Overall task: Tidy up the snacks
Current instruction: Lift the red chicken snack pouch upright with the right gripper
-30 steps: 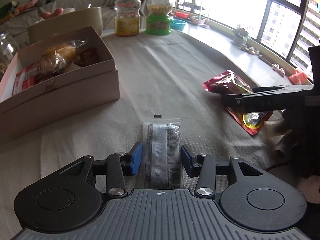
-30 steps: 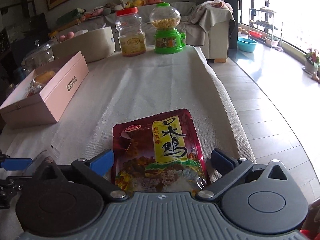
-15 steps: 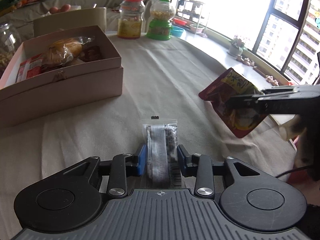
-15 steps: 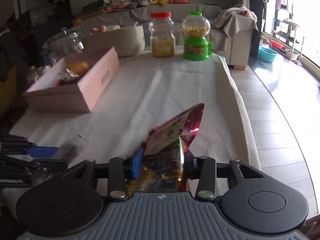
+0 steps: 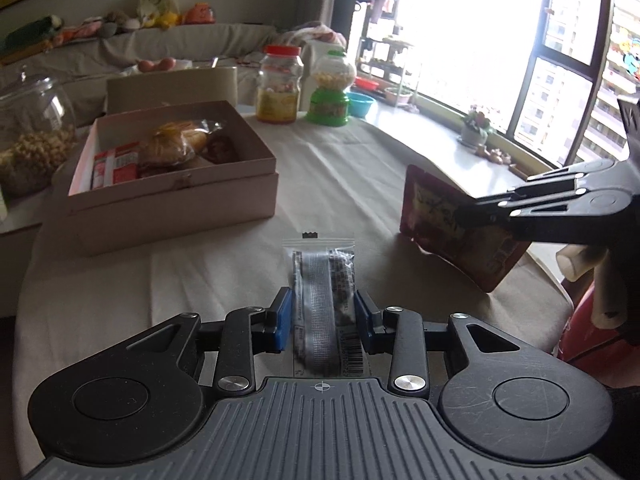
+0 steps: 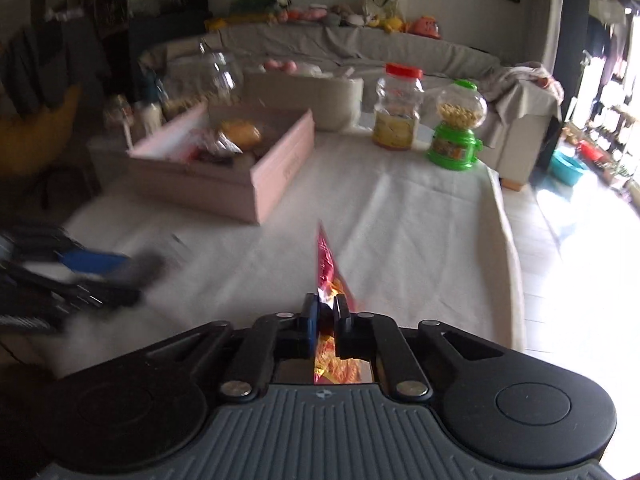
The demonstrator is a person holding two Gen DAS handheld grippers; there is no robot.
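My left gripper (image 5: 322, 312) is shut on a small clear packet (image 5: 323, 276) with a silver strip and a barcode, held just above the cloth. My right gripper (image 6: 325, 312) is shut on a red foil snack pouch (image 6: 330, 268), seen edge-on and lifted off the table. In the left wrist view the same red pouch (image 5: 460, 232) hangs tilted from the right gripper (image 5: 476, 210) at the right. An open pink box (image 5: 176, 184) with wrapped buns and packets stands ahead to the left, seen also as the pink box (image 6: 276, 176) in the right wrist view.
The table (image 5: 360, 168) is covered with a pale cloth. At its far end stand a red-lidded jar (image 5: 280, 86) and a green candy dispenser (image 5: 332, 90). A glass jar (image 5: 30, 132) sits left of the box. The table's right edge drops to the floor (image 6: 568, 248).
The right gripper closed on the red pouch, lifted it off the cloth and rolled it on edge. The left gripper closed on the clear packet and moved forward toward the box.
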